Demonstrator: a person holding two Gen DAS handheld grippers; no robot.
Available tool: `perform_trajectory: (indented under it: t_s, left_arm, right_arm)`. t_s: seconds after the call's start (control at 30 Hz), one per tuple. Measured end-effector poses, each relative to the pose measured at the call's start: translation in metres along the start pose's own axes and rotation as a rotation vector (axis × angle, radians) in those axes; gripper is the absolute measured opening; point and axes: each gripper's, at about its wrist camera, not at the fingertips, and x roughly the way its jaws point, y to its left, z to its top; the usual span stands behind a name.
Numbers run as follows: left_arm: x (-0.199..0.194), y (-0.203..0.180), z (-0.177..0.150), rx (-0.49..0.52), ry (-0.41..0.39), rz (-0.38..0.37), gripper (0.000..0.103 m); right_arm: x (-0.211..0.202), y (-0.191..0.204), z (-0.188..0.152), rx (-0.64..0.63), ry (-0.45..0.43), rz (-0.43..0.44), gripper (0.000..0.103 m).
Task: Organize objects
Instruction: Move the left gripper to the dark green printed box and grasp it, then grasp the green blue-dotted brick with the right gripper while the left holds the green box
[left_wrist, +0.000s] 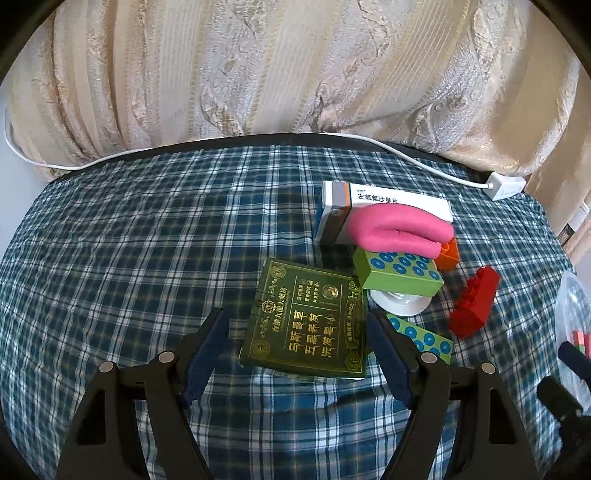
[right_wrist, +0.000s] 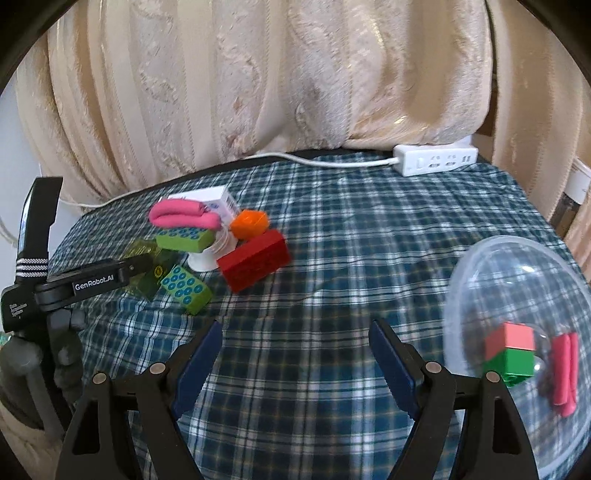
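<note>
We hover both grippers, left gripper (left_wrist: 297, 350) and right gripper (right_wrist: 295, 354), wide open and empty; next, close left on the green box (left_wrist: 306, 321), then carry it right to the bowl (right_wrist: 480, 266).

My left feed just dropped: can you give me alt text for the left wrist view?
The left tongs hang open over a dark green box lying flat on the plaid cloth. Beyond it sits a cluster: two green dotted blocks, a pink roll, a white medicine box, and red and orange bricks.
</note>
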Motion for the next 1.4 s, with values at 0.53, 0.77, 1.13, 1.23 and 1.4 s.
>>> perform_trajectory:
  t_s: [0.53,0.77,1.13,1.23,1.4]
  left_arm:
    - [0.018,0.016,-0.003,-0.031,0.033,0.026,0.07]
    - [-0.006,0.021,-0.003,-0.039,-0.004,0.029,0.07]
    - [-0.036,0.031,0.003,-0.075,-0.07,0.044,0.07]
    - [-0.036,0.033,0.004,-0.082,-0.068,0.044,0.07]
    - [-0.036,0.035,0.003,-0.096,-0.06,0.051,0.07]
  right_arm:
    - [0.035,0.043,0.009,-0.092,0.062,0.104,0.085]
    - [0.048,0.064,0.014,-0.157,0.059,0.143,0.085]
    - [0.074,0.089,0.026,-0.242,0.07,0.164,0.084]
    - [0.082,0.093,0.029,-0.25,0.079,0.163,0.08]
    - [0.088,0.099,0.031,-0.289,0.075,0.133,0.065]
